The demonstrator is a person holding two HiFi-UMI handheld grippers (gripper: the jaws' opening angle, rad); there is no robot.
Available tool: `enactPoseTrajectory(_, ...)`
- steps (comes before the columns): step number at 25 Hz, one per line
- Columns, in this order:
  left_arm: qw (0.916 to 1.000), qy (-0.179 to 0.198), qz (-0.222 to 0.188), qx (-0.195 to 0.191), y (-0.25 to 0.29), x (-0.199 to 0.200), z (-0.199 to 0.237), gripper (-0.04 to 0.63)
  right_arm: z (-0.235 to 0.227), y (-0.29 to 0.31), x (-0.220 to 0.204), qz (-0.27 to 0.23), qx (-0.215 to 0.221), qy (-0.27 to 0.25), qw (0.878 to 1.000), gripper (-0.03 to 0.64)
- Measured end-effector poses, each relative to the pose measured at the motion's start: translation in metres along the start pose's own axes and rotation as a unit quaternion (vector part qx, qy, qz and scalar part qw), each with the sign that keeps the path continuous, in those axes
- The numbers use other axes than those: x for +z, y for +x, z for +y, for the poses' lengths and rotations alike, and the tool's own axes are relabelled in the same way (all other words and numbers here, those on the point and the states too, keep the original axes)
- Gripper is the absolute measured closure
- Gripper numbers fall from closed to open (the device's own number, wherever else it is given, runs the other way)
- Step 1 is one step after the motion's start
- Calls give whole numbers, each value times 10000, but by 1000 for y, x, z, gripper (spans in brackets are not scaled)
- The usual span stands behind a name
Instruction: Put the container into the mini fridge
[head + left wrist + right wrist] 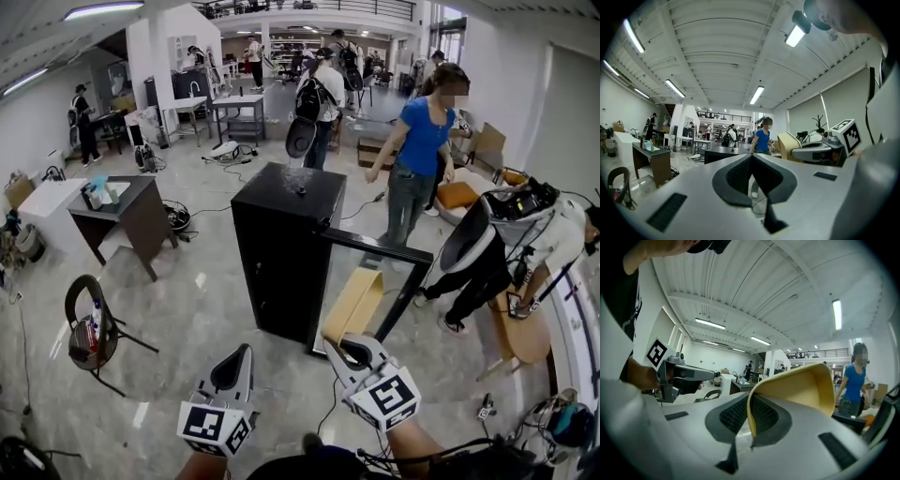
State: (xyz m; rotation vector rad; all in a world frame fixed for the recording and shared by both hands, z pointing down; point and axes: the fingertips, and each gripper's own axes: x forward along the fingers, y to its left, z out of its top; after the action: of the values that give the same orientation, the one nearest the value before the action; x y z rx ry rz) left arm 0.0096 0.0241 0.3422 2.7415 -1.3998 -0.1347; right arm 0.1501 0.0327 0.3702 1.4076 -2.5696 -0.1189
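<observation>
Right gripper view: right claw (750, 425) closed tight on one wall of a tan container (801, 390). The thin rim is pinched between the pads, and the open body stands up and out to the right of the jaws. The wall looks soft and is bent over at the grip.

Left gripper view: left claw (751, 180) with its pads together and nothing between them.

Head view: both claws are held low in front of the person and point forward, roughly level. The left claw (236, 361) is just beside the right claw (343, 349). The container (354, 305) juts ahead of the right claw, its long axis running up and away toward the black mini fridge (281, 244).

The fridge stands on the floor straight ahead and apart from the claws. Its door (377, 247) is swung open toward the right side of the picture, and the container shows against the door's pane. The inside of the fridge is not visible.

Judgement: the container is carried but not yet in the fridge. The right hand is nearer the door side. The opening probably lies beyond the door, so the container must go round the door's edge, rim end trailing. The soft wall could slip from the pinch.
</observation>
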Motion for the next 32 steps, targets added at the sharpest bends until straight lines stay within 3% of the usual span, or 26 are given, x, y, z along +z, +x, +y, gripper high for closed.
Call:
enactPoseTrajectory(6, 10000, 50, 20, 6, 59, -2, -9, 588, -42, 13, -7, 34, 221, -86, 9997, 595)
enactPoseTrajectory(16, 9998, 146, 83, -50, 93, 0, -16, 589, -66, 21, -17, 7, 395, -30, 9992, 595)
enactPoseTrajectory(26, 9995, 69, 48, -290, 126, -6, 15, 589, -67, 59, -21, 206, 404, -197, 9988, 595)
enactPoseTrajectory(32, 9986, 96, 56, -512, 142, -8, 59, 589, -60, 101, -15, 258, 275, -221, 9990, 595)
